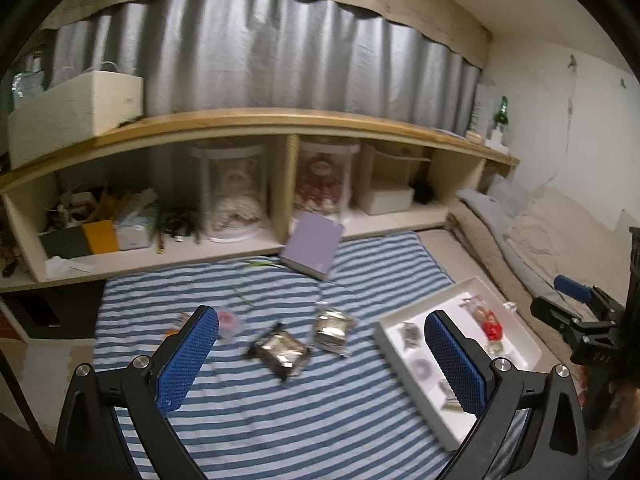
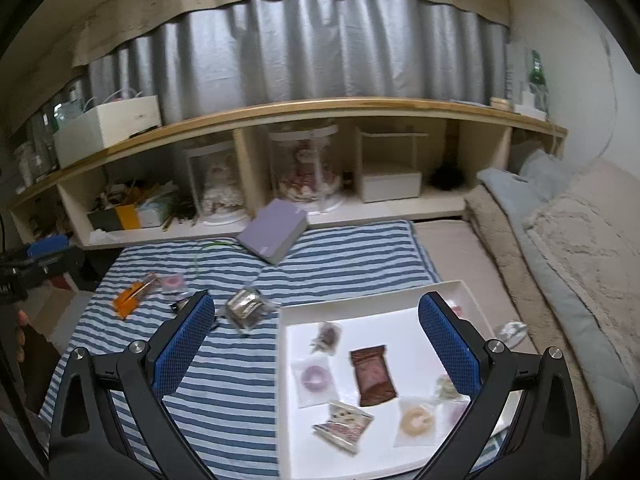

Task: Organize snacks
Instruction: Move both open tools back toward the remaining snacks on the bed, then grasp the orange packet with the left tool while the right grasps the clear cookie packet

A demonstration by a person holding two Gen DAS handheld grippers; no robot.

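Directly between right fingers: tray.

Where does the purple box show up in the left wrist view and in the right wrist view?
Left wrist: purple box sits centre, at the striped mat's far edge, below the shelf.
Right wrist: purple box sits left of centre, same far mat edge.
Shared landmark: the white tray.

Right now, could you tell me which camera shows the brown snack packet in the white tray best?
The right wrist view: the brown snack packet lies unobstructed mid-tray. In the left wrist view I cannot pick it out; the gripper's finger covers part of the tray.
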